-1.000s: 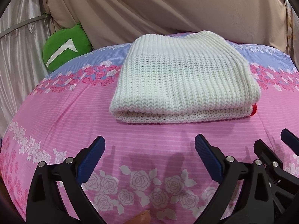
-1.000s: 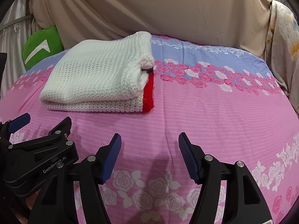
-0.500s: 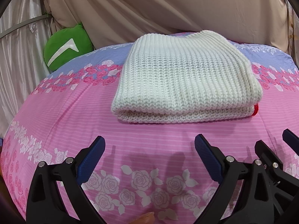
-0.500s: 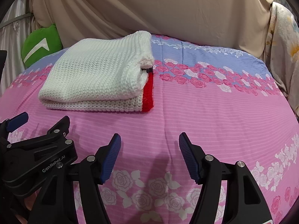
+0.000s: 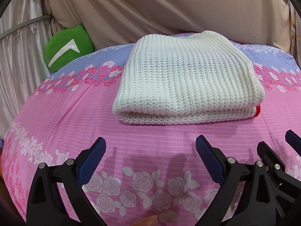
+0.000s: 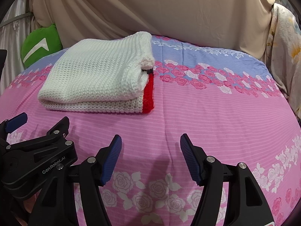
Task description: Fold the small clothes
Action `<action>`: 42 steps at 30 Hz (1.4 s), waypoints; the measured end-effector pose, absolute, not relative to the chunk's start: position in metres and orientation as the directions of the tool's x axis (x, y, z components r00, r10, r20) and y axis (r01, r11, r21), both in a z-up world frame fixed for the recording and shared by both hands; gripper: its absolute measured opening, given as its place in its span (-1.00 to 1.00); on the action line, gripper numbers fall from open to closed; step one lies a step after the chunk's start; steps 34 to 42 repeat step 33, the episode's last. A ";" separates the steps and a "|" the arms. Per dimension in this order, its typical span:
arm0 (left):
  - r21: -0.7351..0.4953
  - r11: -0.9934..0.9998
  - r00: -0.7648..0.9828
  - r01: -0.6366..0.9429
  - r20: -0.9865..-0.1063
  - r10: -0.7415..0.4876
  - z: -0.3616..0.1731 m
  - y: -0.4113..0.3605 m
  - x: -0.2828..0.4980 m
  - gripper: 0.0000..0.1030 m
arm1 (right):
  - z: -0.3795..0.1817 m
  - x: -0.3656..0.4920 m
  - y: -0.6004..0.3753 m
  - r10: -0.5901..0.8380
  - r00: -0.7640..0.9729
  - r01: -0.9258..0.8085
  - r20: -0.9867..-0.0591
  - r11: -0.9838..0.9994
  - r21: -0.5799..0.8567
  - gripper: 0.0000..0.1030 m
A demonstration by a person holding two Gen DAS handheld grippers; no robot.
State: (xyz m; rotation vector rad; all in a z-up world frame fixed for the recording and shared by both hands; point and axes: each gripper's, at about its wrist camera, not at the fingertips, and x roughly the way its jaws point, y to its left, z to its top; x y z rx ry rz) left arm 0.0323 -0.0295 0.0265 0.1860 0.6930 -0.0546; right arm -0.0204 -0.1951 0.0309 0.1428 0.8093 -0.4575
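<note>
Lying folded on the pink bed (image 5: 56, 116), the sweater (image 5: 186, 82) is seen ahead of both grippers. The left gripper (image 5: 150, 156) and right gripper (image 6: 150, 154) are held released, jaws apart, grasping nothing.

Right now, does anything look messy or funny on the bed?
Not really. The white knitted garment lies neatly folded on the pink flowery sheet. Only its red edge pokes out beneath the top layer on one side. Both the left gripper and right gripper are open, apart from it.

Pink/blue rose-print bedsheet (image 5: 62, 113), beige draped cloth (image 5: 169, 9) behind, green cushion (image 5: 67, 49) at left, floral curtain (image 6: 287, 52) at right
</note>
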 end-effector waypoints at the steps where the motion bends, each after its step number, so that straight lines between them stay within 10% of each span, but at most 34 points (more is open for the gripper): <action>1: 0.153 0.982 0.769 0.110 -0.639 0.013 0.027 -0.029 0.032 0.82 | 0.031 -0.020 -0.195 -0.339 0.599 0.446 -0.726 0.894 -0.049 0.23; 42: 0.168 0.979 0.777 0.113 -0.629 0.018 0.029 -0.031 0.031 0.73 | 0.032 -0.022 -0.200 -0.347 0.598 0.447 -0.723 0.893 -0.059 0.23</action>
